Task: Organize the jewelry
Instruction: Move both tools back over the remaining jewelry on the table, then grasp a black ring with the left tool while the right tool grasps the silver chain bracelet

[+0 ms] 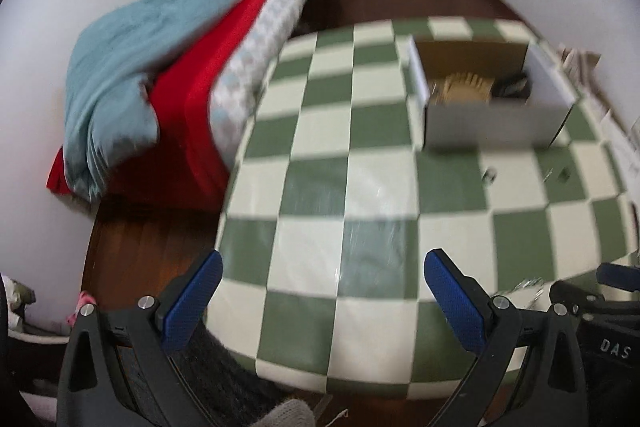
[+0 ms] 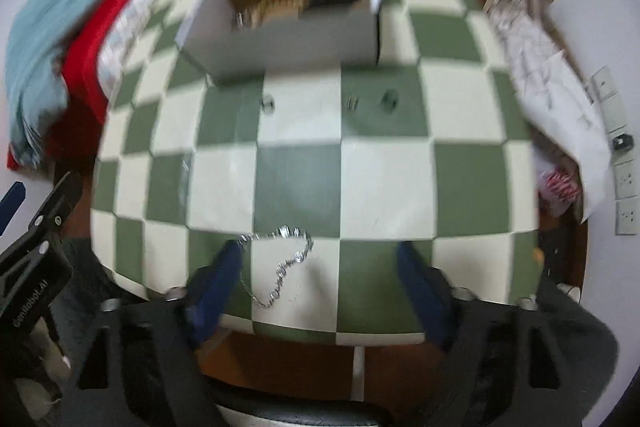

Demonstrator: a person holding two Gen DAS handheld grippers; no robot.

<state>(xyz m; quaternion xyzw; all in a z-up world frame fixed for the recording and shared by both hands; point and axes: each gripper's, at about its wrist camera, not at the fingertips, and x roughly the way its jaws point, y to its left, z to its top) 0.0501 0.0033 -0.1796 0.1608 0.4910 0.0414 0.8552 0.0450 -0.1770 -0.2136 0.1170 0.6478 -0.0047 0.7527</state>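
A silver chain bracelet [image 2: 286, 263] lies on the green-and-cream checkered table [image 2: 344, 179] near its front edge, between the open fingers of my right gripper [image 2: 320, 259], close to the left finger. An open white cardboard box [image 2: 280, 39] stands at the back of the table; it also shows in the left wrist view [image 1: 492, 115], with brownish and dark items inside. Small jewelry pieces [image 2: 267, 103] [image 2: 388, 99] lie in front of the box. My left gripper [image 1: 324, 267] is open and empty above the table's front left. The bracelet glints at the right [image 1: 528, 285].
A bed with a blue blanket [image 1: 120, 75] and a red sheet [image 1: 208, 75] stands left of the table. Crumpled white paper [image 2: 548, 75] lies by the table's right edge. Wall sockets [image 2: 624, 179] are at the far right. Dark wooden floor surrounds the table.
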